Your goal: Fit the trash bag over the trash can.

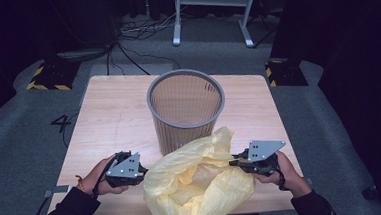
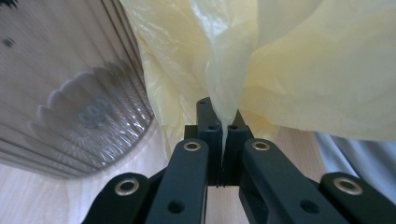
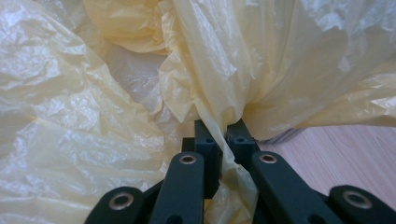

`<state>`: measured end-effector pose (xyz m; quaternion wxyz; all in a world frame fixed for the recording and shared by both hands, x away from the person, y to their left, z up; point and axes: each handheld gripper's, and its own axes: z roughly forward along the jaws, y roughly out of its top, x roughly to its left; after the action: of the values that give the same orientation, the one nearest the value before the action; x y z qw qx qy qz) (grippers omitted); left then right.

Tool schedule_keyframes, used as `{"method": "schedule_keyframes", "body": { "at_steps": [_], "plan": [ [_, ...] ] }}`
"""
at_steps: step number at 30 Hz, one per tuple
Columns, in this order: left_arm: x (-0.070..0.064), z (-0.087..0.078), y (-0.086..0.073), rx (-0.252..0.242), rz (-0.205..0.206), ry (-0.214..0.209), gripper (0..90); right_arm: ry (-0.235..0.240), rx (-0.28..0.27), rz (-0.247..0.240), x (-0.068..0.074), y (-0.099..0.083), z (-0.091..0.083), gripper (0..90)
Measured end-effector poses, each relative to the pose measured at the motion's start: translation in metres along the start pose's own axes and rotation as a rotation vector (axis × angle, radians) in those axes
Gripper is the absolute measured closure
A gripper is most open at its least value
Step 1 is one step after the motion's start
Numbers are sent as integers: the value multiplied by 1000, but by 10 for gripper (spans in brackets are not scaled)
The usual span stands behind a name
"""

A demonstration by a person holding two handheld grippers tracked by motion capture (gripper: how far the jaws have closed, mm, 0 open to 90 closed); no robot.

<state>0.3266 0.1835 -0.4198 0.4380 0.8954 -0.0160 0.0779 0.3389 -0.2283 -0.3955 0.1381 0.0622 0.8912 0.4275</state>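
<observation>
A yellow plastic bag (image 1: 198, 179) is held open at the near edge of the wooden table (image 1: 114, 117), just in front of a grey mesh wastebasket (image 1: 186, 108) and touching its near wall. The bag's lower part is cut off by the bottom of the high view.

The left gripper (image 1: 141, 169) is clamped on the bag's left edge; in the left gripper view a thin fold of film (image 2: 224, 112) is pinched between the 2 nearly closed jaws. The right gripper (image 1: 233, 161) is closed on the bag's right edge, with a thicker bunch of plastic (image 3: 224, 135) caught between its jaws.

The wastebasket (image 2: 79, 93) appears blurred in the left gripper view, and its base is hidden behind the bag in the high view.
</observation>
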Motion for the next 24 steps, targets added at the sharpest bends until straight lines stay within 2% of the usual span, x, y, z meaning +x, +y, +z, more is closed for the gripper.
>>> {"method": "schedule_keyframes", "body": {
  "at_steps": [3, 8, 15, 24],
  "plan": [
    [2, -8, 6, -9, 13, 8, 899, 20, -26, 17, -5, 3, -4, 872],
    [4, -22, 18, -15, 38, 37, 899, 15, -40, -20, -6, 16, -13, 872],
    [2, -39, 35, -18, 87, 84, 899, -51, -60, -86, 1, 38, -27, 872],
    [4, -62, 50, -46, 125, 144, 899, -126, -121, -125, 4, 59, -48, 872]
  ]
}}
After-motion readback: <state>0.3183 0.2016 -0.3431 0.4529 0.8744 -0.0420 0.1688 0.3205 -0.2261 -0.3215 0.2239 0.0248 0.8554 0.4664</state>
